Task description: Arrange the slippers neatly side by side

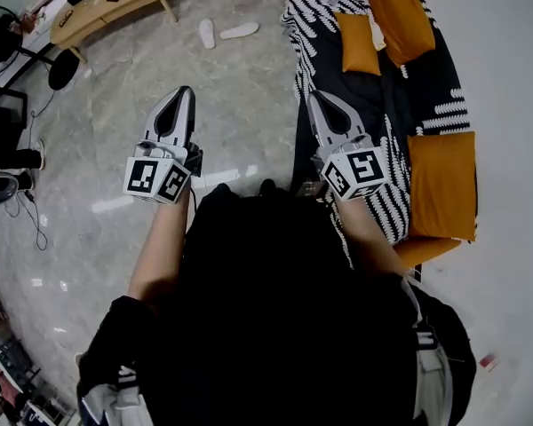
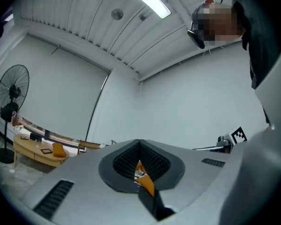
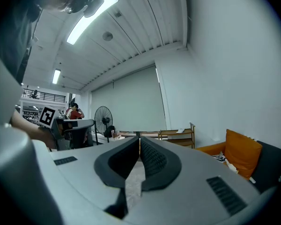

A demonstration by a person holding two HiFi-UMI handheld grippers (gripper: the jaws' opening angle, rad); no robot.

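Two white slippers lie apart on the grey floor far ahead in the head view: one slipper (image 1: 207, 33) points away, the other slipper (image 1: 240, 30) lies crosswise to its right. My left gripper (image 1: 186, 90) is held level above the floor, well short of them, its jaws shut with nothing between them. My right gripper (image 1: 312, 97) is level too, over the edge of the sofa, jaws shut and empty. In the left gripper view the left gripper (image 2: 139, 142) shows closed tips; the right gripper (image 3: 139, 137) looks the same in its own view.
A black-and-white patterned sofa (image 1: 338, 69) with orange cushions (image 1: 357, 43) stands at the right. A low wooden table (image 1: 102, 5) is at the back left. A floor fan (image 3: 103, 117), a wooden shelf (image 3: 178, 137) and cables (image 1: 31, 216) edge the room.
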